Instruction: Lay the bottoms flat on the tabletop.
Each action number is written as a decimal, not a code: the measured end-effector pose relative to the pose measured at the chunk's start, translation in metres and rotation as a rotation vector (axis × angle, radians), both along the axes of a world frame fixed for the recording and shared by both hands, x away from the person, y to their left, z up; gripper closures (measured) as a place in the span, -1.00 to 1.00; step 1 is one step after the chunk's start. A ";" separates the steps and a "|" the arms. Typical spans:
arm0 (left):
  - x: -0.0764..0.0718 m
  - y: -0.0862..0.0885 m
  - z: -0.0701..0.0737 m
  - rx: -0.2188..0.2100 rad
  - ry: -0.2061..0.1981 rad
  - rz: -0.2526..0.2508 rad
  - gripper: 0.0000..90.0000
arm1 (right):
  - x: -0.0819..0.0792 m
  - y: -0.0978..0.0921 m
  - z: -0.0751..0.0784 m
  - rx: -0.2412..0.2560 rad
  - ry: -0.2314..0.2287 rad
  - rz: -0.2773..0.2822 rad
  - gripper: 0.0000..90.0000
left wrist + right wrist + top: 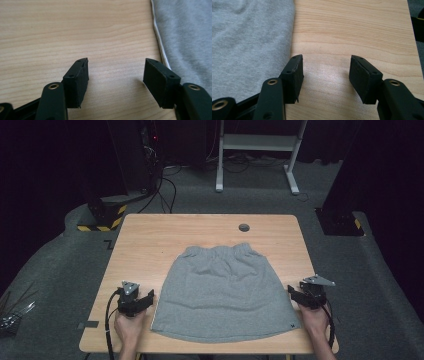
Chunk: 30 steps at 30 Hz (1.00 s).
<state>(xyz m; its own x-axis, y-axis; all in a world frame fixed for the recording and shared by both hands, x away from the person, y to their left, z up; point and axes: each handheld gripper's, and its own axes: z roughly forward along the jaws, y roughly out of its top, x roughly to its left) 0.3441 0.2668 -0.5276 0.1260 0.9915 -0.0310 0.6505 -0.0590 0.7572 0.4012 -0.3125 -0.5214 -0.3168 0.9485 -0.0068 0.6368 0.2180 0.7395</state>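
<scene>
I see the bench (150, 235) first, a pale wood top, and the grey skirt (222, 292) spread flat across its middle, waistband toward the far edge and hem toward me. It looks like soft sweatshirt knit: light, limp, likely to sag and drag wherever I lift it, and not at all fragile. I judge it will not slide much on the wood, so a pull at one corner would probably stretch it out of shape rather than move it whole.

My left gripper (149, 299) rests on the bench just beside the skirt's left side seam, near the hem corner; my right gripper (292, 292) sits the same way at the right side seam. In both gripper views the jaws stand wide apart with bare wood between them, holding nothing.

The side seam (160, 42) shows a thin white edge, a firmer line than the body cloth. I would pinch there, at both lower corners together, taking both layers.
</scene>
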 end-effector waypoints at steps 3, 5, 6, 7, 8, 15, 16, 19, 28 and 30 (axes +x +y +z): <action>0.001 -0.001 0.000 0.003 0.003 -0.006 -0.18 | 0.000 0.001 0.000 -0.008 0.006 0.001 -0.03; 0.002 -0.002 0.000 0.011 0.000 -0.004 -0.19 | 0.000 0.001 0.000 -0.011 0.005 0.005 -0.05; 0.002 -0.002 0.000 0.019 0.002 -0.009 -0.20 | 0.000 0.001 0.000 -0.010 0.007 0.002 -0.07; 0.002 -0.003 0.000 0.020 0.003 -0.007 -0.21 | 0.001 0.001 0.000 -0.010 0.008 0.005 -0.10; 0.002 -0.003 0.000 0.028 0.005 -0.012 -0.22 | 0.001 0.001 0.000 -0.012 0.008 0.005 -0.12; 0.003 -0.004 0.000 0.031 0.008 -0.016 -0.30 | 0.001 0.001 -0.001 -0.014 0.010 0.006 -0.15; 0.002 -0.004 0.000 0.032 0.009 -0.016 -0.30 | 0.001 0.001 -0.001 -0.014 0.010 0.006 -0.15; 0.002 -0.004 0.000 0.033 0.009 -0.017 -0.31 | 0.001 0.001 -0.001 -0.014 0.010 0.006 -0.15; 0.002 -0.004 0.000 0.033 0.012 -0.018 -0.33 | 0.001 0.001 -0.001 -0.014 0.010 0.006 -0.15; 0.002 -0.004 0.000 0.032 0.011 -0.019 -0.33 | 0.001 0.001 -0.001 -0.013 0.008 0.007 -0.15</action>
<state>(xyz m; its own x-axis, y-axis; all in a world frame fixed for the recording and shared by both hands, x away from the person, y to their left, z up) 0.3465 0.2627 -0.5280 0.1446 0.9895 -0.0011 0.6576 -0.0953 0.7473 0.4019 -0.3115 -0.5221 -0.3231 0.9462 -0.0166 0.6415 0.2319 0.7312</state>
